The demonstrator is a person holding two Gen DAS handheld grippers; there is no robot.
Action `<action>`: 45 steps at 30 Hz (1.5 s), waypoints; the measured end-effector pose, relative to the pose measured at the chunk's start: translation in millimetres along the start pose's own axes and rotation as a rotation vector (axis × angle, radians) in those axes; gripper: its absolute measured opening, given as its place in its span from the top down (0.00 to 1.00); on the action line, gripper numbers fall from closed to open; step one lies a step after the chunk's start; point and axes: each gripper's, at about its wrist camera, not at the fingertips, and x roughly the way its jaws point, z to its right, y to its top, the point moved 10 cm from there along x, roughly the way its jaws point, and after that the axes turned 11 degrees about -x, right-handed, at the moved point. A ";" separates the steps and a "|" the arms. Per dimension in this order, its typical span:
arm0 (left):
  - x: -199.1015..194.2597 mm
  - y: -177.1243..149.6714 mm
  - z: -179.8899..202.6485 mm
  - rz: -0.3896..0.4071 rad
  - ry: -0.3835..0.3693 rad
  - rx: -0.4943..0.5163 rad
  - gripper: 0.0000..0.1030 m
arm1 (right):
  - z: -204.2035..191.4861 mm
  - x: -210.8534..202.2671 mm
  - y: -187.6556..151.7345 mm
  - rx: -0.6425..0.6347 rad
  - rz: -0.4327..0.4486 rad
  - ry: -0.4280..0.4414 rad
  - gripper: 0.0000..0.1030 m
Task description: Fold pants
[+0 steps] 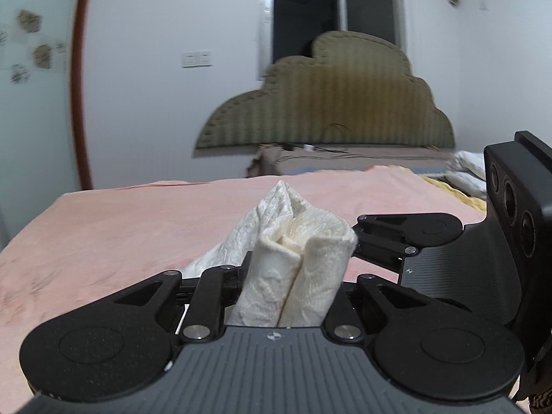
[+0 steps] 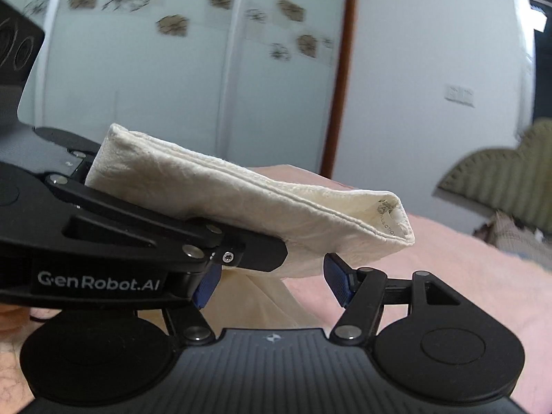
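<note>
The cream pants (image 1: 296, 258) are bunched into a folded bundle, lifted above the pink blanket (image 1: 120, 227). My left gripper (image 1: 293, 276) is shut on them, its fingertips buried in the cloth. In the right wrist view the bundle (image 2: 258, 200) stretches across the middle, with the left gripper's black fingers (image 2: 145, 220) clamped on its left end and a label showing at the right end. My right gripper (image 2: 272, 286) sits just under the bundle, its blue pads (image 2: 339, 283) apart. Loose cream cloth (image 2: 262, 303) hangs between them without being pressed.
The pink blanket (image 2: 448, 276) covers the bed. An olive cloud-shaped headboard (image 1: 327, 110) stands at the far end, with bedding (image 1: 465, 169) piled at its right. White wardrobe doors with flower prints (image 2: 172, 69) rise behind. A hand (image 2: 10, 362) shows at the lower left.
</note>
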 end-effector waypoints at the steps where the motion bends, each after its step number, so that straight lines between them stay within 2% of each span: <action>1: 4.3 -2.5 6.8 -0.010 -0.008 0.005 0.85 | 4.4 -3.0 -6.2 0.015 -0.003 -0.006 0.37; 18: 48.8 -56.4 79.1 -0.101 -0.093 0.034 0.84 | 44.8 -36.0 -83.3 0.206 -0.053 -0.067 0.37; 20: 55.2 -61.9 82.5 -0.113 -0.093 0.030 0.82 | 48.0 -38.5 -93.7 0.233 -0.061 -0.074 0.37; 22: 61.0 -66.4 84.3 -0.138 -0.094 0.020 0.75 | 49.7 -38.6 -101.9 0.259 -0.072 -0.076 0.37; 25: 67.9 -76.1 84.7 -0.187 -0.098 0.009 0.71 | 50.3 -39.6 -115.9 0.298 -0.098 -0.067 0.35; 27: 69.6 -81.5 84.7 -0.202 -0.098 0.011 0.70 | 50.2 -40.4 -122.4 0.328 -0.110 -0.077 0.31; 30: 70.5 -86.6 85.1 -0.215 -0.090 0.021 0.69 | 48.3 -41.5 -128.5 0.388 -0.112 -0.075 0.30; 32: 70.1 -87.9 86.5 -0.237 -0.106 0.028 0.61 | 46.1 -40.5 -132.2 0.416 -0.119 -0.078 0.28; 34: 67.2 -85.6 88.7 -0.271 -0.167 0.000 0.39 | 43.6 -37.8 -133.3 0.428 -0.136 -0.092 0.28; 37: 57.6 -74.8 88.5 -0.268 -0.231 -0.025 0.34 | 39.3 -35.2 -134.6 0.411 -0.162 -0.117 0.28; 39: 45.2 -59.1 81.2 -0.223 -0.240 -0.021 0.33 | 37.5 -34.7 -137.3 0.403 -0.193 -0.134 0.27; 42: 24.8 -35.0 51.9 -0.142 -0.228 -0.075 0.21 | 35.8 -36.5 -140.3 0.386 -0.237 -0.168 0.26; 45: 10.3 -26.5 16.2 -0.113 -0.183 -0.118 0.18 | 34.3 -42.0 -142.3 0.433 -0.241 -0.166 0.25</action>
